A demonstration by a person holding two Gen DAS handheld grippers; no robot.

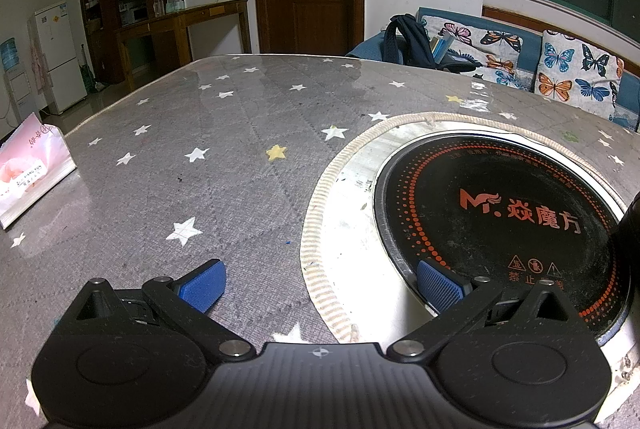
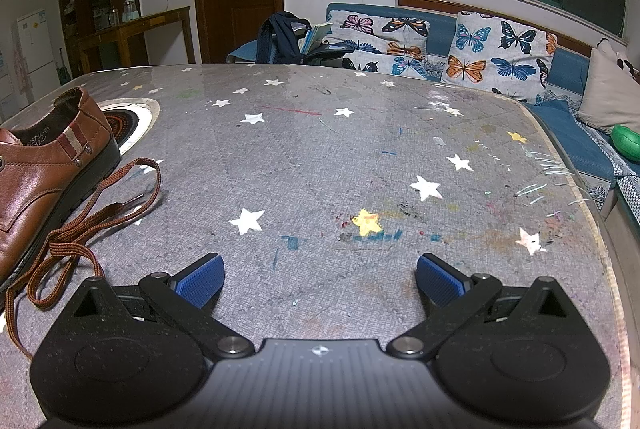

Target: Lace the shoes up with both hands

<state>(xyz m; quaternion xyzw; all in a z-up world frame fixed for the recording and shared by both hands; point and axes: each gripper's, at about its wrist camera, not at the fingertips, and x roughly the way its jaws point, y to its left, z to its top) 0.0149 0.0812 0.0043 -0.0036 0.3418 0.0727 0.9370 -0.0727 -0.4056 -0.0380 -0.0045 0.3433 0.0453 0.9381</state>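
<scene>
Left wrist view had my left gripper (image 1: pixel 320 283) spread wide, holding nothing, above the table (image 1: pixel 240 189) beside the induction hob (image 1: pixel 500 221). Only the right wrist view showed the brown shoe (image 2: pixel 44 181) and loose shoelace (image 2: pixel 80 237), left of my right gripper (image 2: pixel 320 279), equally spread and empty.

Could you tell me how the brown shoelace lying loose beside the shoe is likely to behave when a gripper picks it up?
The shoelace lies in slack loops and curves, so it will probably droop from whichever point is pinched. It looks flat and woven, so the ribbed pads of the right gripper should hold it without much slipping. One end seems to run toward the brown shoe, so pulling may tug it.
</scene>
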